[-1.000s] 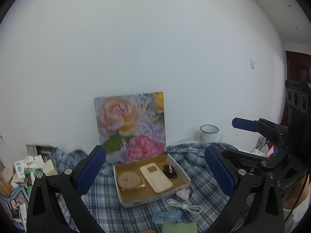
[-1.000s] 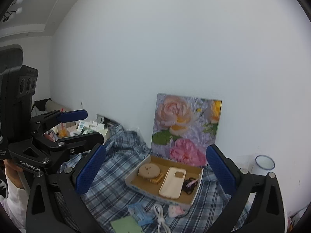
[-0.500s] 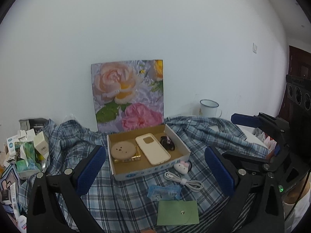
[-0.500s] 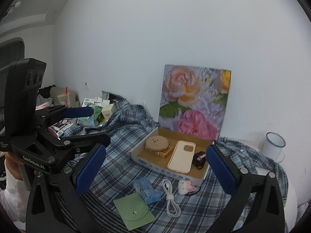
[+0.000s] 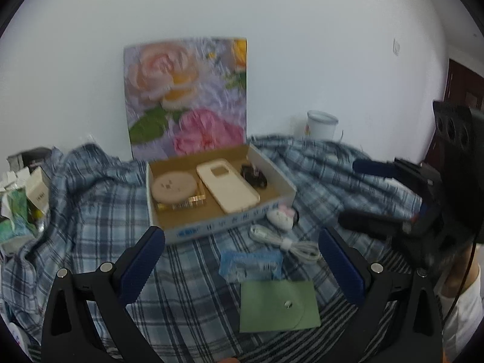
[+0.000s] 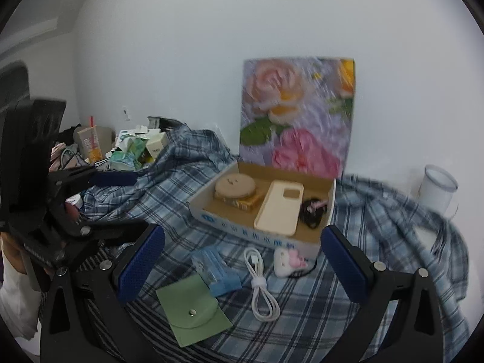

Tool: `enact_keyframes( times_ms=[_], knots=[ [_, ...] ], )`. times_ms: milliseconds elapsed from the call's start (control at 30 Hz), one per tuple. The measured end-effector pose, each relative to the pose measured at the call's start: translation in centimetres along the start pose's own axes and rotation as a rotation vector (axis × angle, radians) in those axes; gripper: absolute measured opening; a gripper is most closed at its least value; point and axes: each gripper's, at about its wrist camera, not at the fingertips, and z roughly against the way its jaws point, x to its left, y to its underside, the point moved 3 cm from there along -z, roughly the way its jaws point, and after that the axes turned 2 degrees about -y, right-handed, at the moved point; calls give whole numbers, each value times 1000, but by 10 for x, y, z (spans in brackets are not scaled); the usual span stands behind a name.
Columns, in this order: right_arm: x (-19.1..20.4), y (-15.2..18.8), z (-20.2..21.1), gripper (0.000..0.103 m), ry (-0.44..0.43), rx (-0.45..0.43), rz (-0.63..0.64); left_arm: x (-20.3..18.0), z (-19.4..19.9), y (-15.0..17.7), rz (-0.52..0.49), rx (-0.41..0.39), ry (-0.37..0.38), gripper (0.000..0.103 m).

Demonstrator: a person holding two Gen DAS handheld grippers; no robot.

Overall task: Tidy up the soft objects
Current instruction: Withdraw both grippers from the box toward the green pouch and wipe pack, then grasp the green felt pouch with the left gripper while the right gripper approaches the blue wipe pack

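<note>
We see a surface draped in a blue plaid cloth (image 5: pixel 90 211), rumpled at its left and far right. On it sits an open cardboard box (image 5: pixel 217 230) toward the far side. Just near the box lie a small white-and-pink plush (image 5: pixel 281 216), a coiled white cable (image 5: pixel 284 242), a blue packet (image 5: pixel 251 264) and, nearest us, a green snap pouch (image 5: pixel 278 307). A floral picture (image 5: pixel 186 96) leans against the wall behind the box.
</note>
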Motion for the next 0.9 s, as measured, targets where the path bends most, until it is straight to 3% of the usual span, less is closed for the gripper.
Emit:
enact_keyframes(
  times_ms=[267,467,667,900],
  knots=[
    [-31,26,-26,103,-13,51,-105,-9,-48,38,-14,171,63,103],
    [-39,44,-42,103,-20,112,-148,-14,-72,66,-30,291,159,103],
    [-47,57,-51,103,-21,162,-197,-28,-78,74,-68,332,190,103],
    [-44,61,-58,103,-13,200,-178,-35,-88,77,-75,368,138,103]
  ],
)
